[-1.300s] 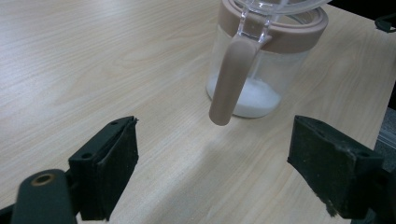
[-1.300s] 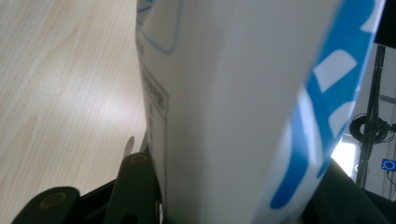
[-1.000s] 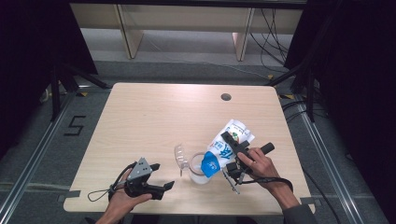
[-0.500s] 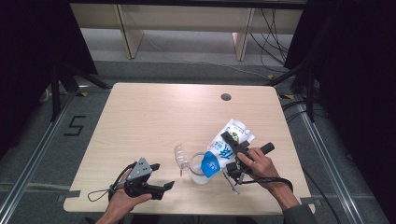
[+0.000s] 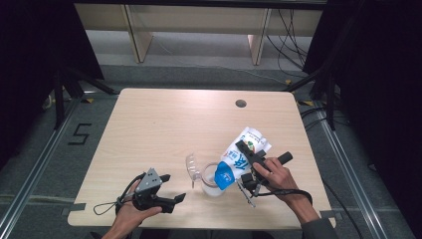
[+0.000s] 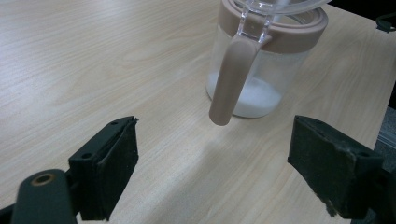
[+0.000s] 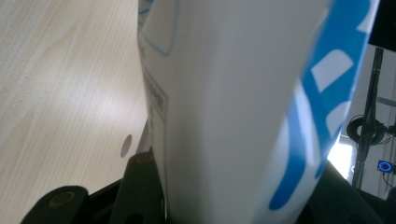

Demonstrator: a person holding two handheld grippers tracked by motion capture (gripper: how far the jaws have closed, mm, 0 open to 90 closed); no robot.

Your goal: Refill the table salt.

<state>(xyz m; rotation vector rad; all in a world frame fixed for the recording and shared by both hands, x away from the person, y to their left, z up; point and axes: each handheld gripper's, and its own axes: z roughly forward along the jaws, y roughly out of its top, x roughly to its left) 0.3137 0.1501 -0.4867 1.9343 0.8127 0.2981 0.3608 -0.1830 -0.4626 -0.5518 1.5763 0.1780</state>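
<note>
Pale wooden tabletop (image 5: 164, 129) carries my work: the blue-and-white pouch (image 5: 242, 155), tipped mouth-down over the clear jug (image 5: 211, 180), sits clamped in my right gripper (image 5: 247, 162), whose jaws have just been closing on it. White powder covers the jug's floor; most pouring seems left. My left gripper (image 5: 171, 191) waits wide apart, empty, near the jug's handle (image 6: 231, 81).

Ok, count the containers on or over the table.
2: a jar standing near the front edge, and a bag tilted over it in the right claw.

A pale wooden table (image 5: 164, 124) carries a clear lidded jug (image 5: 211, 185) near its front edge.
</note>
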